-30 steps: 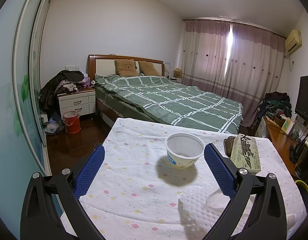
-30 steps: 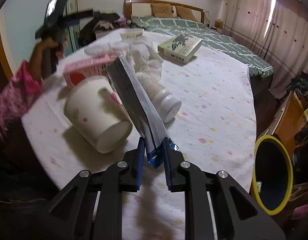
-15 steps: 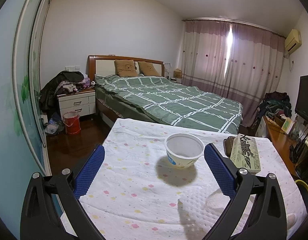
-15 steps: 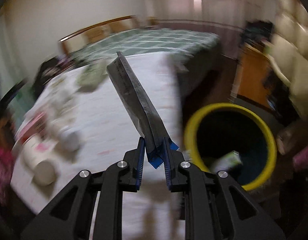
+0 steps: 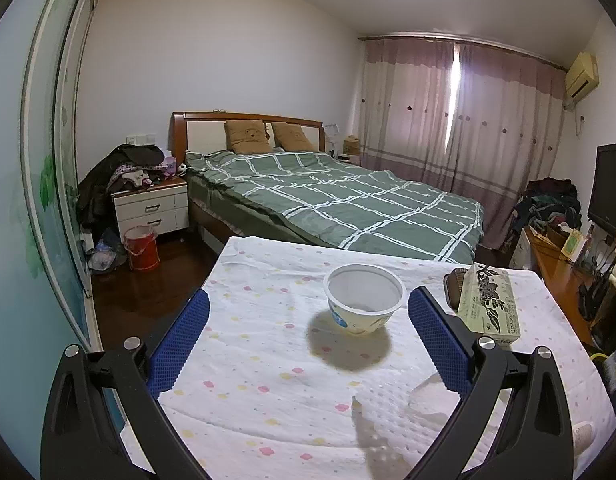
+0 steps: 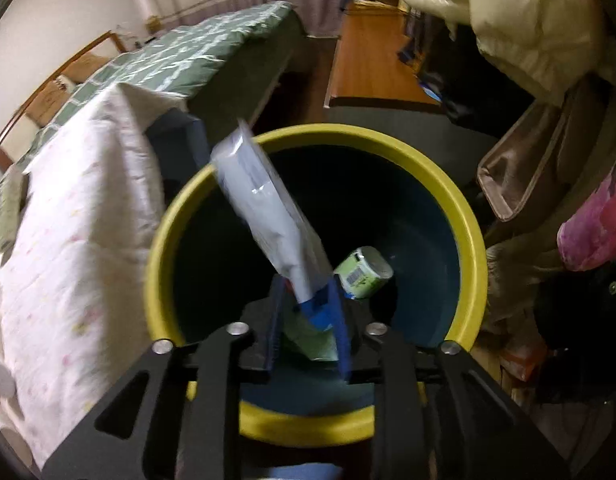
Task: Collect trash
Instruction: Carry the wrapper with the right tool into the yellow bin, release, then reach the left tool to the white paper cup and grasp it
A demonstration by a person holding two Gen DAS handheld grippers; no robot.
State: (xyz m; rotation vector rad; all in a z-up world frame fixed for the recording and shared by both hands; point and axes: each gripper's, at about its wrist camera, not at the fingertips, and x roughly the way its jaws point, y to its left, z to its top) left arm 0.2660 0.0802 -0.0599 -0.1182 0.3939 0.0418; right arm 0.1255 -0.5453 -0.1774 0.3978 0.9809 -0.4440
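In the right wrist view a white plastic wrapper with a blue end (image 6: 260, 200) stands tilted over the mouth of a yellow-rimmed bin (image 6: 464, 208). My right gripper (image 6: 305, 282) points down into the bin and its jaws are opening. The wrapper's blue end sits loosely between them, leaning on the right pad. A green and white carton (image 6: 362, 272) lies inside the bin. In the left wrist view my left gripper (image 5: 308, 300) hangs open above the table, with an empty white bowl (image 5: 364, 304) ahead between its fingers.
The table with a flowered cloth (image 5: 248, 360) also holds a tissue box (image 5: 490, 304) and a crumpled paper towel (image 5: 392, 412). The table's edge (image 6: 88, 200) stands just left of the bin. A bed (image 5: 348, 200) lies beyond, and clothes and a bag (image 6: 548, 152) crowd the bin's right.
My right gripper swung from the table to above the bin, rolled and tipped downward. Its jaws spread and the wrapper came loose. The left gripper and bowl stayed put.
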